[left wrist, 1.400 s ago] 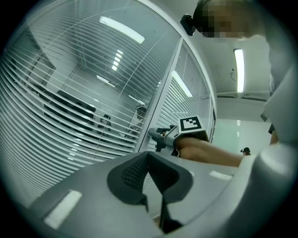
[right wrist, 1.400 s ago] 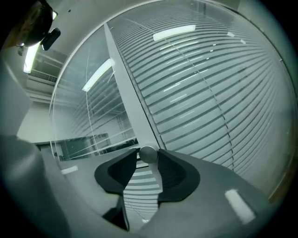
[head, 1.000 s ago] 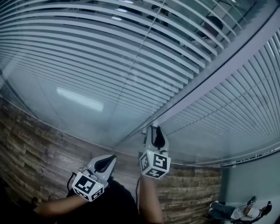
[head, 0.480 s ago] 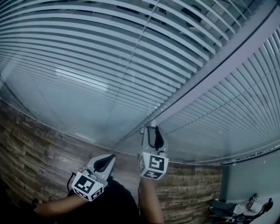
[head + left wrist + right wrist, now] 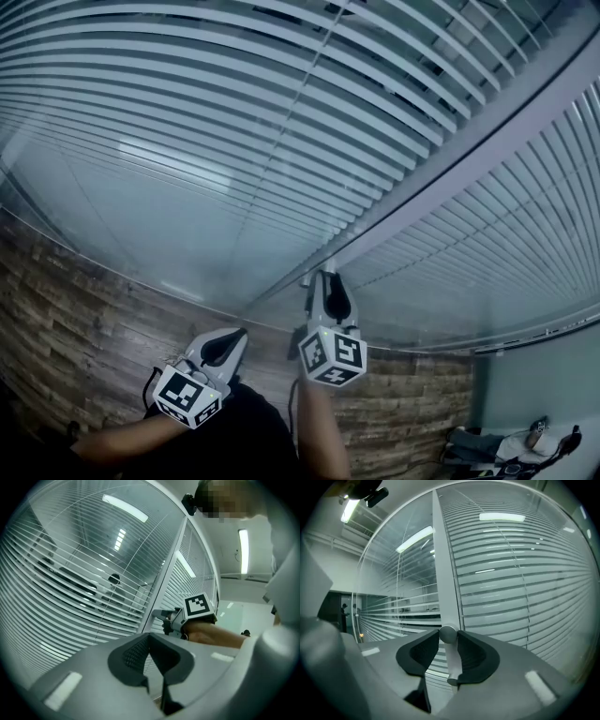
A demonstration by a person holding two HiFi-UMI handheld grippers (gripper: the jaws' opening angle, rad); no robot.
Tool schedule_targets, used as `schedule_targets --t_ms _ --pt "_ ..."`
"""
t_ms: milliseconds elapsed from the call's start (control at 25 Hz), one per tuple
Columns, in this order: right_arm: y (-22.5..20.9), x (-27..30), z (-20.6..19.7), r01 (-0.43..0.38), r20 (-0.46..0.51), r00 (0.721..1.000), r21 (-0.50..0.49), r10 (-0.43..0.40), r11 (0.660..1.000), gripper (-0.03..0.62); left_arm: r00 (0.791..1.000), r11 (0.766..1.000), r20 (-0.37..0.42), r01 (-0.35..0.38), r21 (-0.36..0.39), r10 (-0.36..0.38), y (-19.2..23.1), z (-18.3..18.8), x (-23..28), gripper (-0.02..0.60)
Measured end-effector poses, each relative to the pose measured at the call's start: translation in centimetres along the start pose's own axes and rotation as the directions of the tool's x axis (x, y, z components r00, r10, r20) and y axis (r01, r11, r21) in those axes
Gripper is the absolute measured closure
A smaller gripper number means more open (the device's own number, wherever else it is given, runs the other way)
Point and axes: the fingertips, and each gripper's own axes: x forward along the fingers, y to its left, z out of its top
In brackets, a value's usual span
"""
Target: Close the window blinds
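Right gripper (image 5: 328,277): pinching the grey knob (image 5: 448,633) on the window frame (image 5: 487,141) — jaws just tightened.
Left gripper (image 5: 154,667): jaws apparently together, empty.
Blinds (image 5: 234,112): gaps between slats.

In the head view the blinds (image 5: 281,141) are cut off by the upper and side edges, and the person's arms (image 5: 319,441) by the lower edge. The small objects (image 5: 511,445) at lower right cannot be identified. The rod (image 5: 451,660) is hidden there by the body of the right gripper (image 5: 328,274)

Brown wood-plank surface (image 5: 70,319) is running along the head view's bottom. Long white ceiling strip lamp (image 5: 243,550) is glowing overhead.
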Motion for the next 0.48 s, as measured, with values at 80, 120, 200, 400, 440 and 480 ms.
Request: schedule_targets --t_ms 80,120,200,400,440,480 --pt "-0.3 0.1 0.2 0.01 -0.015 1.0 -0.106 -0.012 0.994 0.465 1.0 1.0 -0.007 -0.002 -0.002 0.002 0.0 0.0 0.6 0.581" --pt "-0.3 0.0 0.2 0.015 -0.021 1.0 -0.166 -0.019 0.986 0.467 1.0 1.0 -0.008 -0.002 -0.002 0.002 -0.1 -0.1 0.6 0.581" --pt "0.1 -0.3 0.1 0.021 -0.032 0.999 -0.279 -0.031 0.96 0.467 1.0 1.0 -0.007 0.0 0.003 0.0 -0.3 -0.2 0.3 0.581" --pt "0.9 0.7 -0.6 0.041 -0.045 0.996 -0.499 -0.072 0.866 0.467 1.0 1.0 -0.014 0.01 0.005 -0.01 0.5 -0.3 0.9 0.581" --pt "0.9 0.8 -0.6 0.045 -0.042 0.996 -0.52 -0.078 0.853 0.467 1.0 1.0 -0.016 0.016 0.004 -0.016 0.4 -0.3 1.1 0.581" --pt "0.8 0.7 -0.5 0.045 -0.04 0.996 -0.522 -0.077 0.852 0.467 1.0 1.0 -0.017 0.023 0.004 -0.023 0.1 -0.2 1.2 0.581"
